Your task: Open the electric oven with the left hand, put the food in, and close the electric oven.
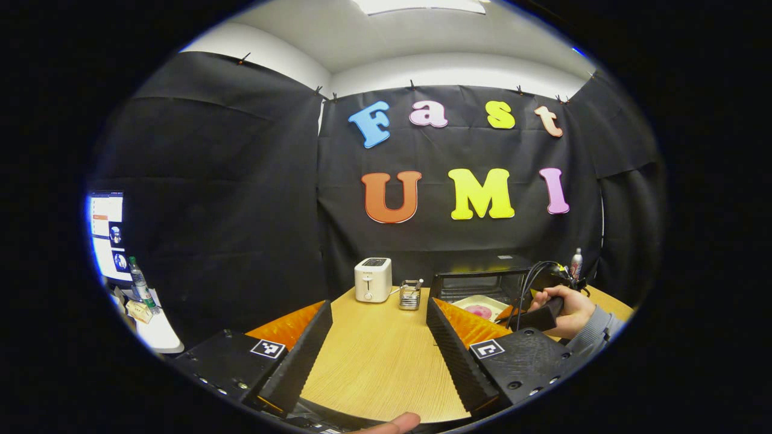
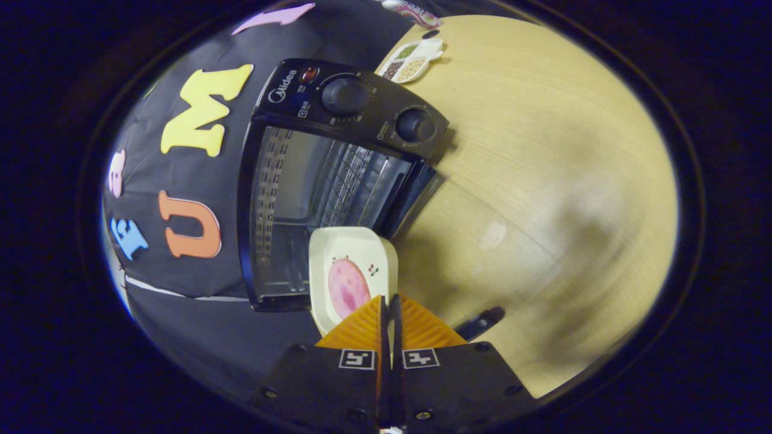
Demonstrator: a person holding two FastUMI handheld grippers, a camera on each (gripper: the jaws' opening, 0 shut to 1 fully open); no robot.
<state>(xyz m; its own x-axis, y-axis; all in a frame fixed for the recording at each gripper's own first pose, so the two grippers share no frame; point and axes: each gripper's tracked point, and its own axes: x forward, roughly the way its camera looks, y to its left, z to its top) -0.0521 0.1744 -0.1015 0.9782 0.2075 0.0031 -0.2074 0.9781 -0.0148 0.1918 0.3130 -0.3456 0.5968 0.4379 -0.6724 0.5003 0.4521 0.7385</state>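
Cream plate (image 2: 353, 274) with pink food (image 2: 347, 288), centre-low in the right gripper view, is pinched by its rim in the right gripper (image 2: 390, 307), before the open oven (image 2: 338, 163); loading and closing remain; left gripper (image 1: 377, 337) gapes wide, holding nothing, lower centre

Grey sleeve (image 1: 594, 322); black claw bodies bear square markers (image 1: 267, 348) and screws.

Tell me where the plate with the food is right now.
In the right gripper view, the plate is pinched by its rim in the right gripper, held just in front of the open oven above the wooden table.
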